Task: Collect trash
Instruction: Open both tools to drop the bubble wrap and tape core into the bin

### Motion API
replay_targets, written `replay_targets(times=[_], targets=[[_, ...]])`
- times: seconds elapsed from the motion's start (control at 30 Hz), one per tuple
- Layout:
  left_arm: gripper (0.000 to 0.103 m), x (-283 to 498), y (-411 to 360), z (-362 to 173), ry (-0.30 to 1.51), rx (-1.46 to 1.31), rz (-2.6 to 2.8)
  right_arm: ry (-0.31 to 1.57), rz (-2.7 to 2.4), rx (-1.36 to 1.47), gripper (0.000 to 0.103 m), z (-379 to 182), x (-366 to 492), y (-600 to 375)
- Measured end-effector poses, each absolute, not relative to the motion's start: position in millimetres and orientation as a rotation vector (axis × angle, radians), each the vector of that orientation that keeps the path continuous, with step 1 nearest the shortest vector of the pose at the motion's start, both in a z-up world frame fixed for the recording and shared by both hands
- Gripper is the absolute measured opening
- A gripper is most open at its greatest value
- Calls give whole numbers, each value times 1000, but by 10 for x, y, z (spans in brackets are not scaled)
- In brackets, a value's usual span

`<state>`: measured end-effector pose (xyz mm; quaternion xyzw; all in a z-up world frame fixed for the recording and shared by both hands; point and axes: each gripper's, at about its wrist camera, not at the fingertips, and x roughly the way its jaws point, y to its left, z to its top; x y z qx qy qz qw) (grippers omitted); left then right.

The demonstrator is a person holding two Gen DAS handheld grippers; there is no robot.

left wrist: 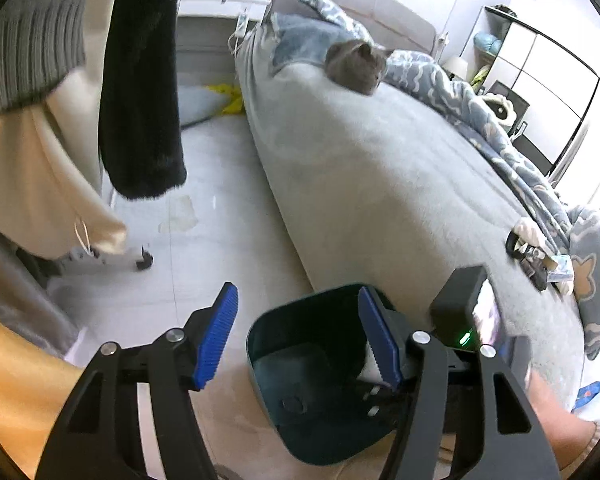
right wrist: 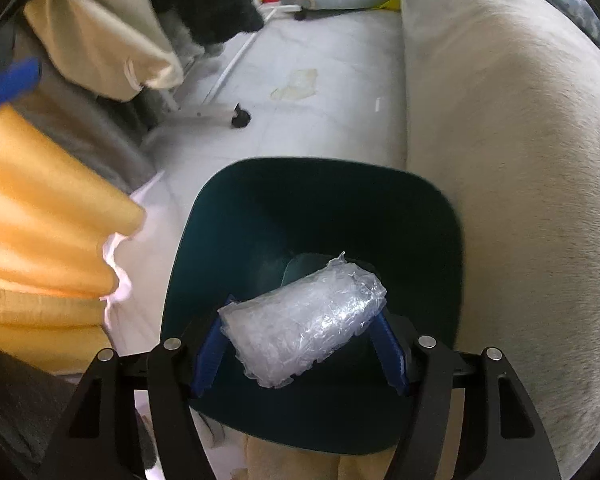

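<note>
Right wrist: right tongs (right wrist: 300,320) gripping wrap wad (right wrist: 304,316) over bin (right wrist: 320,208).
Left tongs (left wrist: 296,336) gaping empty beside bed (left wrist: 380,184).

Left gripper (left wrist: 298,332) with jaws apart, nothing between; right gripper (right wrist: 304,340) pointing steeply down, jaws clamped.

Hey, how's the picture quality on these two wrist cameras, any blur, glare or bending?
Left wrist view: strong fisheye bending of the bed, dark corners, hanging clothes smeared, cat soft. Right wrist view: same bending; the plastic wrap bundle glints and is fairly sharp over the bin; yellow cloth blurred, bed washed out.
</note>
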<state>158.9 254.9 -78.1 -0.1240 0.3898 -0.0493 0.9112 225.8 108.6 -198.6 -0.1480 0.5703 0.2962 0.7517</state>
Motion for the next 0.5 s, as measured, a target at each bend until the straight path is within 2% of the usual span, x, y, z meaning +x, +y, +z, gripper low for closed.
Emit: replay_targets(times=[0.1, 0.2, 0.5], targets=[[64, 1561, 2464, -660, 761, -243, -125, 1244, 652, -330, 77, -1969, 2214, 1091], [65, 1530, 2383, -544, 718, -214, -149, 1231, 652, -315, 81, -1924, 2220, 1104], [66, 1520, 2211, -295, 644, -219, -176, 1130, 649, -286, 82, -1576, 2189, 960]])
